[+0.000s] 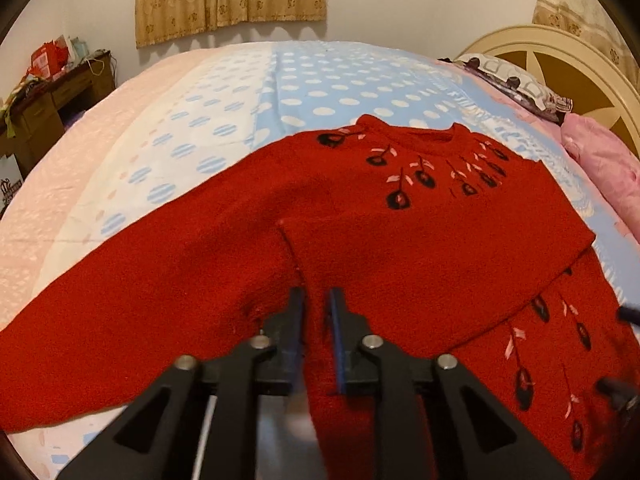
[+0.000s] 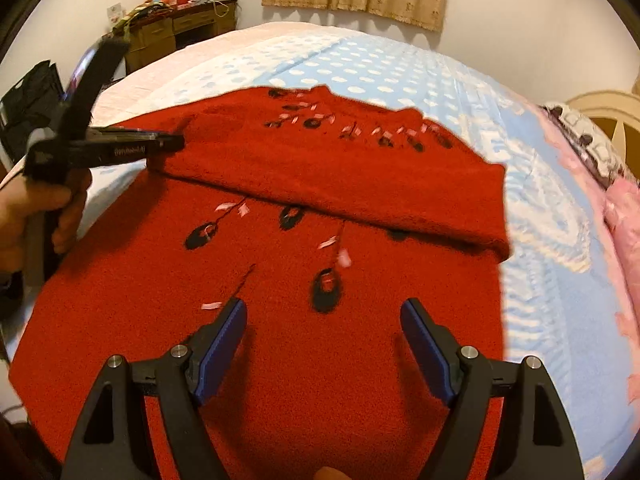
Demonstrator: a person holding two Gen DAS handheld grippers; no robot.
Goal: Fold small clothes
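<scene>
A red knit sweater (image 1: 360,240) with black and pink flower motifs lies flat on the bed, neck towards the far side. One sleeve stretches out to the left, and a layer of the sweater is folded across the chest (image 2: 340,184). My left gripper (image 1: 316,300) sits low on the sweater at the near edge of that fold, its jaws a narrow gap apart with red knit showing between them. In the right wrist view a hand holds the left gripper (image 2: 176,142), with its tip at the fold's left end. My right gripper (image 2: 324,320) hovers wide open over the sweater's lower body and holds nothing.
The bed wears a blue and white polka-dot sheet (image 1: 320,92) with a pink band on the left. Pink bedding (image 1: 604,160) and a patterned pillow (image 1: 512,80) lie by the cream headboard (image 1: 580,64) on the right. A cluttered wooden desk (image 2: 180,28) stands past the bed's far left corner.
</scene>
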